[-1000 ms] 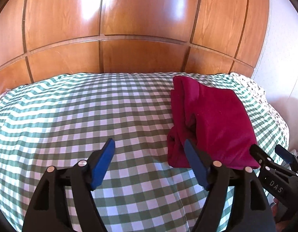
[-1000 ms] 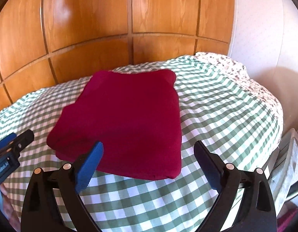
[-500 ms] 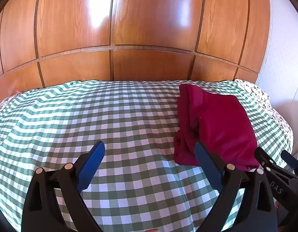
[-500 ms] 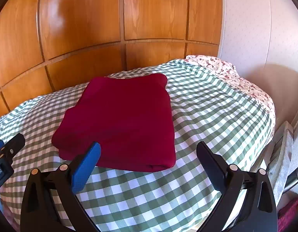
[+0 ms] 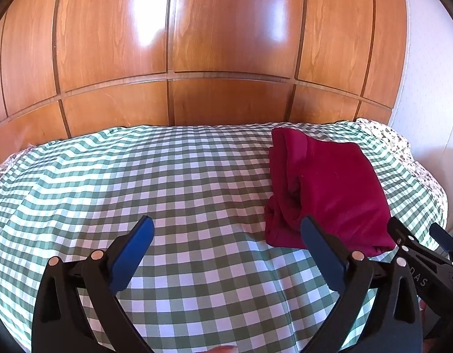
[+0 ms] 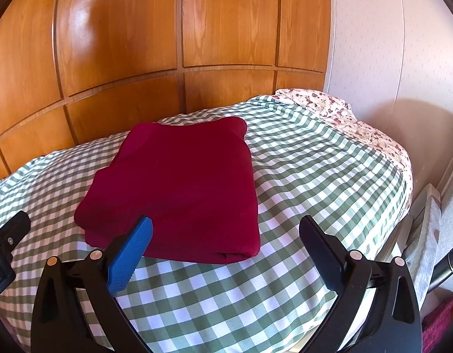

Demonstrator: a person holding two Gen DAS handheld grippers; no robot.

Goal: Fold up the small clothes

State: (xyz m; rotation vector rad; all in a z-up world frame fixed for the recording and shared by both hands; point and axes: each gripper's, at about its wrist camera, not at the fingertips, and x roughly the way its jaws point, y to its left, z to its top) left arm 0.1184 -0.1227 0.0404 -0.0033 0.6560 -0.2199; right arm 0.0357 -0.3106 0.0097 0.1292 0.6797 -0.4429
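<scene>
Holding my left gripper (image 5: 226, 232) with jaws just spread wide and nothing between them, my right gripper (image 6: 226, 231) equally released, I see the folded maroon garment (image 6: 179, 188) lying on the checked bedspread (image 5: 167, 182) ahead.

**Bright daylight, glare on the wood, heavy fisheye bend**

Both views are bright and sharp, with no motion blur. Strong white glare patches sit on the glossy wooden panels (image 5: 226, 44), two in the left wrist view, one softer in the right. Sunlit bands brighten the checked bedcover (image 5: 138, 182). A soft shadow falls on the pale wall (image 6: 417, 123). Straight panel lines bow strongly, and the corners darken to black.
</scene>
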